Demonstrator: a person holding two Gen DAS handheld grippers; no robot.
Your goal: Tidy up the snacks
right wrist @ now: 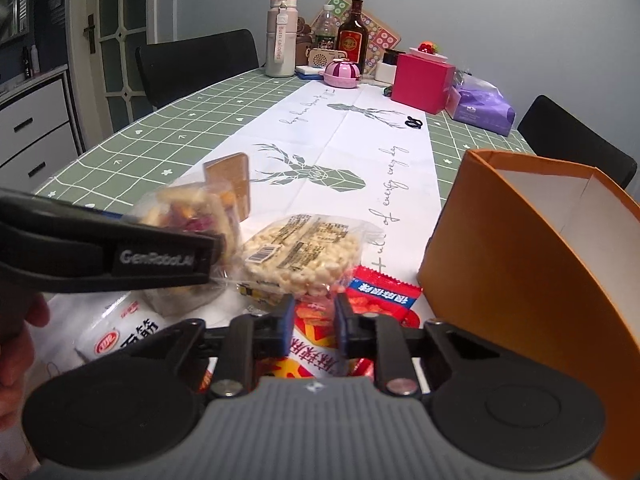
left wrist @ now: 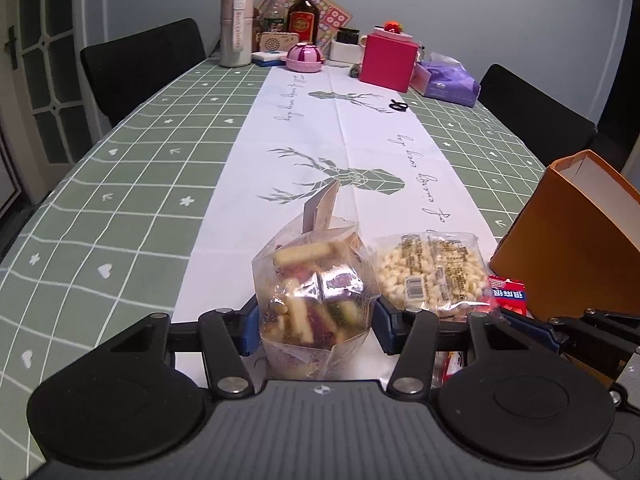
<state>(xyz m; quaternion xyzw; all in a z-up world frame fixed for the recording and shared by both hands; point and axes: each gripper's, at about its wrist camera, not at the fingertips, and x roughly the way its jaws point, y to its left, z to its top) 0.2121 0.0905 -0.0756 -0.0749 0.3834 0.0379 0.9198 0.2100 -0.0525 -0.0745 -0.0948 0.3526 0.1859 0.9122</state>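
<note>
My left gripper (left wrist: 318,328) is shut on a clear bag of mixed snack pieces (left wrist: 316,280), its blue pads pressing both sides. In the right wrist view that bag (right wrist: 192,216) hangs tilted off the table in the left gripper's black finger (right wrist: 160,258). My right gripper (right wrist: 314,320) is shut on the edge of a red snack packet (right wrist: 380,292) lying on the white runner. A clear pack of pale puffed bits (right wrist: 304,252) (left wrist: 428,268) lies just beyond it. An open orange box (right wrist: 520,260) (left wrist: 572,240) stands to the right.
A white packet with a red logo (right wrist: 120,336) lies front left, and a person's hand (right wrist: 16,340) shows at the left edge. Bottles (left wrist: 236,24), a pink box (left wrist: 386,62), a purple tissue pack (left wrist: 452,82) and scissors (left wrist: 398,106) crowd the far end. Black chairs (left wrist: 144,64) flank the table.
</note>
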